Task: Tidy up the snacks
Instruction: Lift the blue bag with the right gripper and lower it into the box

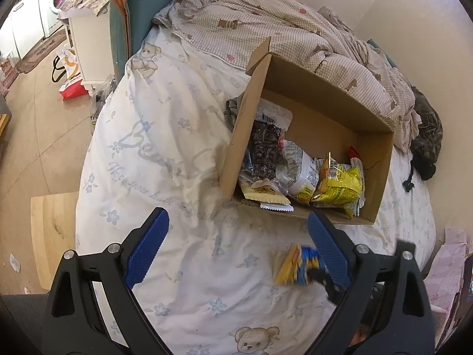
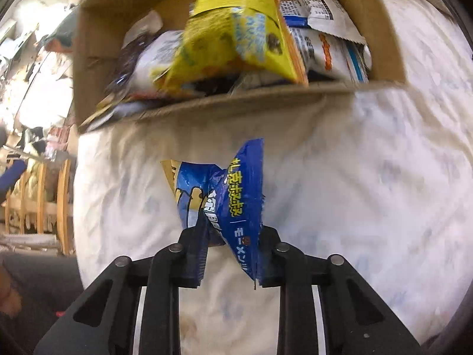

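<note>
A cardboard box (image 1: 325,88) lies on the white bear-print duvet (image 1: 177,148) and holds several snack packets, among them a yellow one (image 1: 340,183) and a dark one (image 1: 266,148). My left gripper (image 1: 236,217) hovers open over the duvet just in front of the box, with nothing between its blue pads. To its lower right, a blue and yellow snack packet (image 1: 295,266) is pinched by my right gripper (image 1: 322,281). In the right wrist view the right gripper (image 2: 233,230) is shut on that crumpled blue packet (image 2: 224,195), just short of the box (image 2: 236,100) and its yellow packet (image 2: 236,35).
A crumpled checked blanket (image 1: 266,29) lies behind the box, with a dark cloth (image 1: 428,136) at the far right by the wall. Left of the bed are a white nightstand (image 1: 85,44), a red bag (image 1: 71,85) and a wooden board (image 1: 56,230) on the floor.
</note>
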`<act>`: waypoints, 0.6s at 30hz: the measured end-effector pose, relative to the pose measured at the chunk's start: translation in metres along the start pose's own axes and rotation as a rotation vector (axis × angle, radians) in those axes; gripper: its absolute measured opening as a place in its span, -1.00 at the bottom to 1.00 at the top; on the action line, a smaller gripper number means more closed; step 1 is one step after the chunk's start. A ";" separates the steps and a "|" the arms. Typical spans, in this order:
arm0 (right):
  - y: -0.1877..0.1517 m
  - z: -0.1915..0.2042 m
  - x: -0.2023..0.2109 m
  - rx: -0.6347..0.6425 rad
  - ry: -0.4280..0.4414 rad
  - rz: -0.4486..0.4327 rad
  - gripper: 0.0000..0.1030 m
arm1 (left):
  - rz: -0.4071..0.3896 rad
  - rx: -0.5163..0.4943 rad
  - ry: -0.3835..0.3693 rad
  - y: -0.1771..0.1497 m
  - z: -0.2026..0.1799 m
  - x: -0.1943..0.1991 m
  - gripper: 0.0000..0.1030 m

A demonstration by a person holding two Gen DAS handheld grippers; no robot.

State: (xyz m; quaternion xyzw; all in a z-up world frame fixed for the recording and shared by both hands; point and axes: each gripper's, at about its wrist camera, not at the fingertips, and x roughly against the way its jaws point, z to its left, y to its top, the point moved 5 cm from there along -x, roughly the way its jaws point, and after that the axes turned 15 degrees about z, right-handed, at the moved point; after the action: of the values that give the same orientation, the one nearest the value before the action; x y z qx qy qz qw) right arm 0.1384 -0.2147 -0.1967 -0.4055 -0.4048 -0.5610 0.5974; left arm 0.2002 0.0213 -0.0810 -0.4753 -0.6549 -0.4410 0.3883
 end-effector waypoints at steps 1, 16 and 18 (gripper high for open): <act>-0.008 0.001 0.003 0.001 -0.001 0.004 -0.55 | 0.000 0.002 0.000 0.000 0.000 0.000 0.81; 0.000 -0.015 0.132 -0.118 0.059 -0.280 -0.56 | -0.040 0.031 0.122 0.002 0.015 0.004 0.81; 0.014 -0.021 0.147 -0.147 0.079 -0.305 -0.56 | -0.037 0.042 0.119 0.004 0.016 0.003 0.81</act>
State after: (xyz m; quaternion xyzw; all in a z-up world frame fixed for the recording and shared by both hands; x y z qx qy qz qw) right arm 0.1594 -0.2841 -0.0661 -0.3597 -0.3958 -0.6889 0.4893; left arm 0.2017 0.0384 -0.0823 -0.4277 -0.6484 -0.4619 0.4282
